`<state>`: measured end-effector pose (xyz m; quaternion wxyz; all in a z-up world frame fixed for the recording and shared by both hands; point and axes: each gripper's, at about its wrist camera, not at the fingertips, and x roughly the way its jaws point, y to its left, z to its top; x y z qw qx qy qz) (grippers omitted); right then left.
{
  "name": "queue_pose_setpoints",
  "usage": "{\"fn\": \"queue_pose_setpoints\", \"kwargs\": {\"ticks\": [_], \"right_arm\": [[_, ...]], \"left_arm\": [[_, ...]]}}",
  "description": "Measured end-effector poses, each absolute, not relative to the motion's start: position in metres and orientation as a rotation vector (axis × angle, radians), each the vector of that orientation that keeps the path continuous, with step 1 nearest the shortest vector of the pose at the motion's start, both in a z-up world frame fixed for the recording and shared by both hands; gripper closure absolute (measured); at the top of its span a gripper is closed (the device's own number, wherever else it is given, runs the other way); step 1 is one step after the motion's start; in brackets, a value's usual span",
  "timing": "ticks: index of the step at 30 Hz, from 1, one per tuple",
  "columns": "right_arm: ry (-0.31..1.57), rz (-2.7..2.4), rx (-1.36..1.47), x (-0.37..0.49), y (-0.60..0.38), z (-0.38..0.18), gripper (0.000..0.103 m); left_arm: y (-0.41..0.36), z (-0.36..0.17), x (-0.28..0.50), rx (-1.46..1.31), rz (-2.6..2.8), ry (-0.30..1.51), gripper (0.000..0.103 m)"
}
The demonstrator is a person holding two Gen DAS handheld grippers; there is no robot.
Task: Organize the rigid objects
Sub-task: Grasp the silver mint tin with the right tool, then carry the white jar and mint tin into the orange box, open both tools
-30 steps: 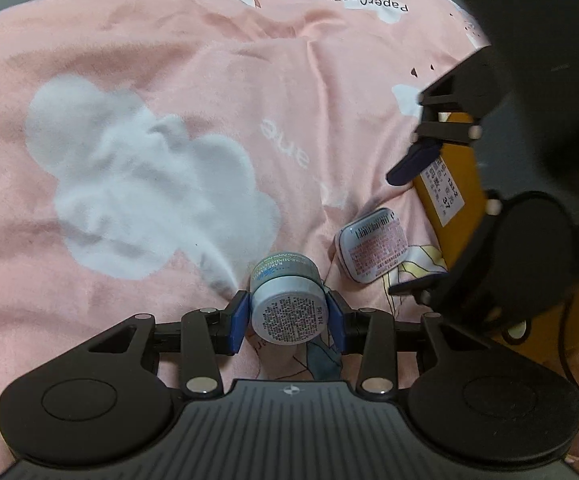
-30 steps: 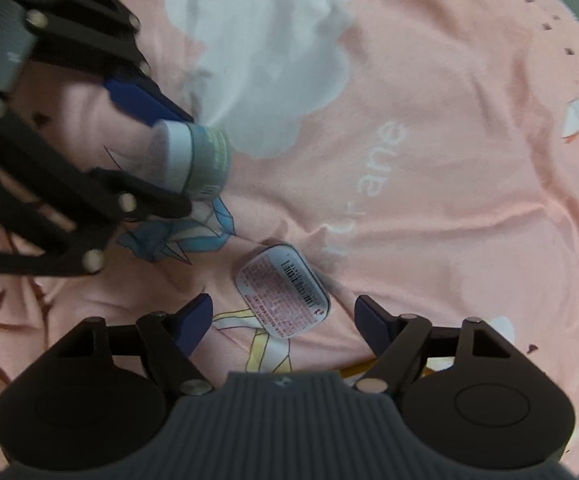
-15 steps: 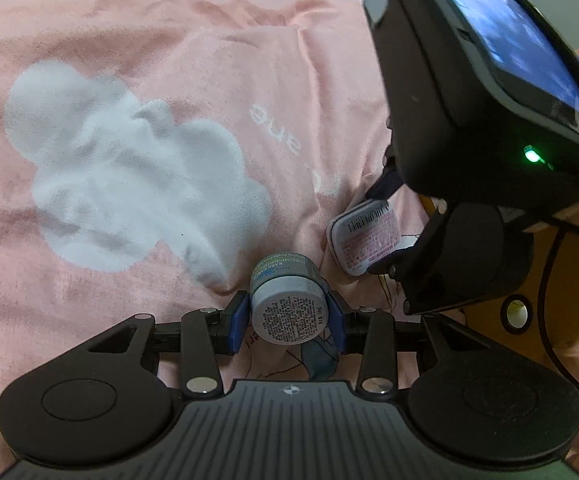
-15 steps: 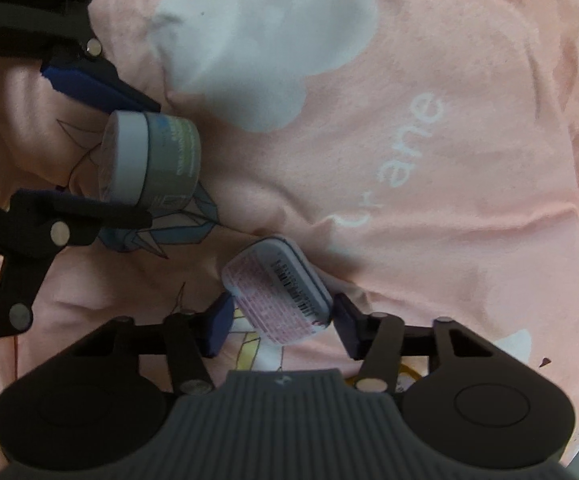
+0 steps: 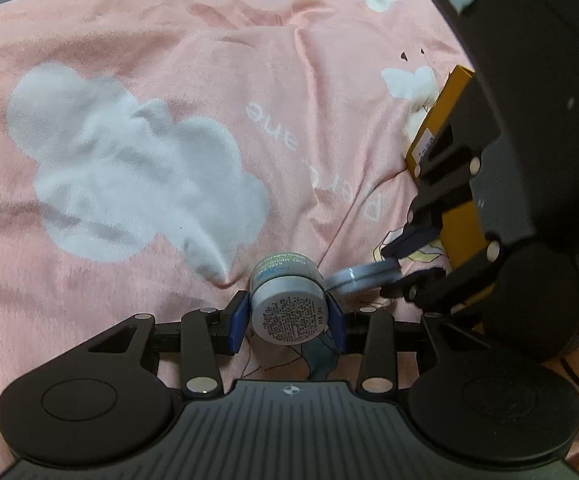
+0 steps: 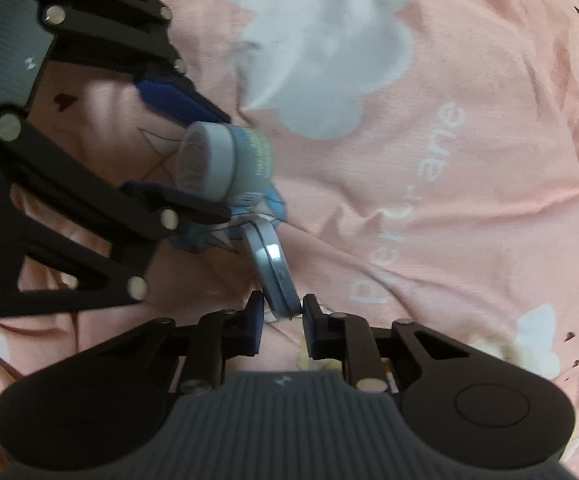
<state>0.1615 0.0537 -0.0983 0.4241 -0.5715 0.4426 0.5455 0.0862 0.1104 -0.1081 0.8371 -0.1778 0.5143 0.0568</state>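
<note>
Pink cloud-print bedsheet (image 5: 137, 60) — creased — under yellow box (image 5: 435, 128).

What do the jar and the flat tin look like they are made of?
The jar looks like plastic, though frosted glass is possible: matte white base with a printed label and a teal, faintly glittery lid. The tin looks like thin metal: smooth bluish-grey sheen and a fine seam round its edge. The cover under both is soft pink fabric, creased and printed.
</note>
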Motion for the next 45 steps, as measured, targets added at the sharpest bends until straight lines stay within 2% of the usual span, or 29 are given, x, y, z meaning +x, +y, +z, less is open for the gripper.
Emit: {"fn": "queue_pose_setpoints", "kwargs": {"ticks": [9,25,31,38,45], "right_arm": [[1.066,1.328,-1.333,0.153,0.047,-0.087,0.086],[0.858,1.164,-0.821,0.150,-0.051,0.045,0.088],[0.790,1.048,-0.720,0.159,-0.095,0.085,0.088],[0.882,0.858,-0.630,0.198,-0.158,0.081,0.088],[1.048,0.731,-0.530,0.229,-0.217,0.046,0.088]], "left_arm": [[0.104,-0.095,0.073,-0.373,0.160,1.049,0.057],[0.077,-0.016,0.054,-0.344,0.075,0.864,0.057],[0.066,0.016,0.066,-0.326,-0.022,0.808,0.057],[0.036,0.043,0.096,-0.296,-0.208,0.803,0.057],[-0.010,0.028,0.145,-0.265,-0.343,0.915,0.057]]}}
